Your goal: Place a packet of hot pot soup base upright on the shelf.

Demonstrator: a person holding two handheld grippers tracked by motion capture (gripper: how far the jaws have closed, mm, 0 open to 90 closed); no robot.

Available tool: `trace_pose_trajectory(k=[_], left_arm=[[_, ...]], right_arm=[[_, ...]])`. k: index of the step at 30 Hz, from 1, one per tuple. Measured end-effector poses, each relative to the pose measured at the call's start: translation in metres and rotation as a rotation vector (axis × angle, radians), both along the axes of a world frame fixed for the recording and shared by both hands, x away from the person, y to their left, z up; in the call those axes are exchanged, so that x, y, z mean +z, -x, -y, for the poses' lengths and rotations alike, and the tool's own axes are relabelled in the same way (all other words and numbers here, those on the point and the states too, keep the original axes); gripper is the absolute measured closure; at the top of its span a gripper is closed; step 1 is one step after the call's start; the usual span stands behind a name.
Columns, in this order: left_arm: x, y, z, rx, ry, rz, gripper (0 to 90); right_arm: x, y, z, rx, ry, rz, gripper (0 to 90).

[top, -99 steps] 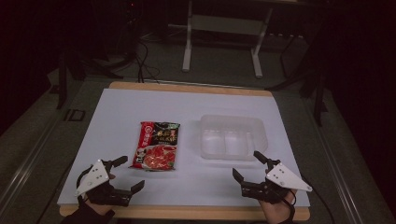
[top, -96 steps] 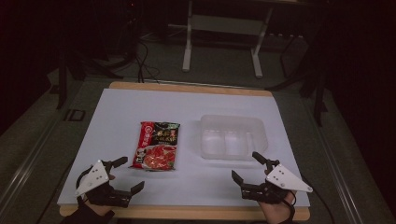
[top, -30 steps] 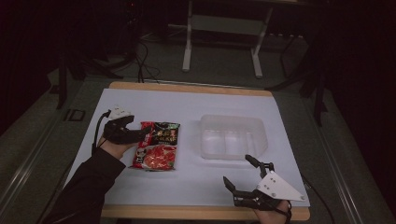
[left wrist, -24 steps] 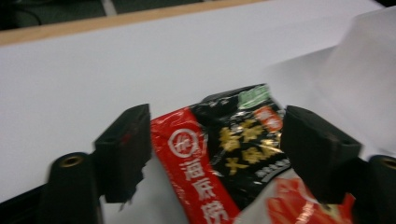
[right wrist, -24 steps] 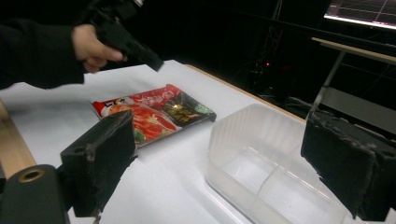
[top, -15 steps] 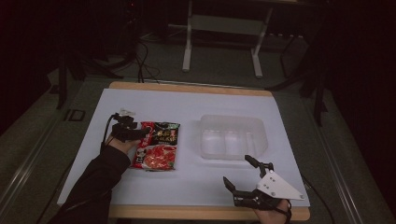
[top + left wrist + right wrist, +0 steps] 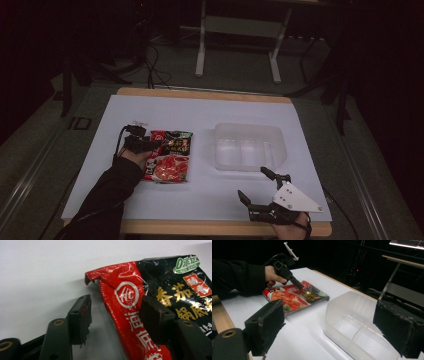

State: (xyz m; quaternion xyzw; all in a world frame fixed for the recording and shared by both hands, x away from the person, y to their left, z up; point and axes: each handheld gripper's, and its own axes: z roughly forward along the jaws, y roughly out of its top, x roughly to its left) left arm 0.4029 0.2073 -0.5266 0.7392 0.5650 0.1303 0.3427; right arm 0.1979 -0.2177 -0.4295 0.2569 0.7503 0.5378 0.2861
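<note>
The left gripper (image 7: 113, 315) sits at the upper left corner of the red-and-black hotpot soup-base packet (image 7: 168, 155), its jaws parted wide and straddling the packet's red edge: one jaw rests over the printed face, the other on the bare white desk (image 7: 200, 115) just outside the edge. Nothing is clamped yet. The packet lies flat directly under and ahead of this gripper, and the clear plastic container (image 7: 248, 146) stands apart from it on the far side of the packet. To take the packet cleanly, the outer jaw would probably need to slide under the slightly lifted, crinkled corner so the close pinches the sealed rim and not the bulging middle; a shallow bite risks the glossy film slipping free. The left forearm, in a dark sleeve (image 7: 107, 195), stretches forward across the desk with the hand turned so the gripper angles down onto the packet. The right gripper (image 7: 262, 197) hangs near the desk's near edge, jaws spread wide and empty, with the container just ahead of it.
</note>
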Motion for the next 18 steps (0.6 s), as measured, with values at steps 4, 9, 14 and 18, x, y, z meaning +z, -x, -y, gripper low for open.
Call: trace_pose_trajectory(k=[4,9,14,18], left_arm=[[0.0,-0.003,0.004,-0.027,-0.003,-0.022,51.4],[0.003,-0.006,0.01,-0.041,-0.048,-0.055,55.3],[0.006,-0.007,0.017,-0.038,-0.083,-0.077,68.6],[0.006,-0.005,0.019,-0.029,-0.11,-0.061,76.2]], right_arm=[[-0.001,-0.001,-0.001,0.001,0.004,-0.004,10.0],[-0.001,-0.001,0.0,0.004,0.001,-0.005,10.0],[-0.001,-0.001,-0.001,0.007,0.0,-0.006,10.0],[-0.001,0.0,-0.002,0.012,0.001,-0.005,10.0]])
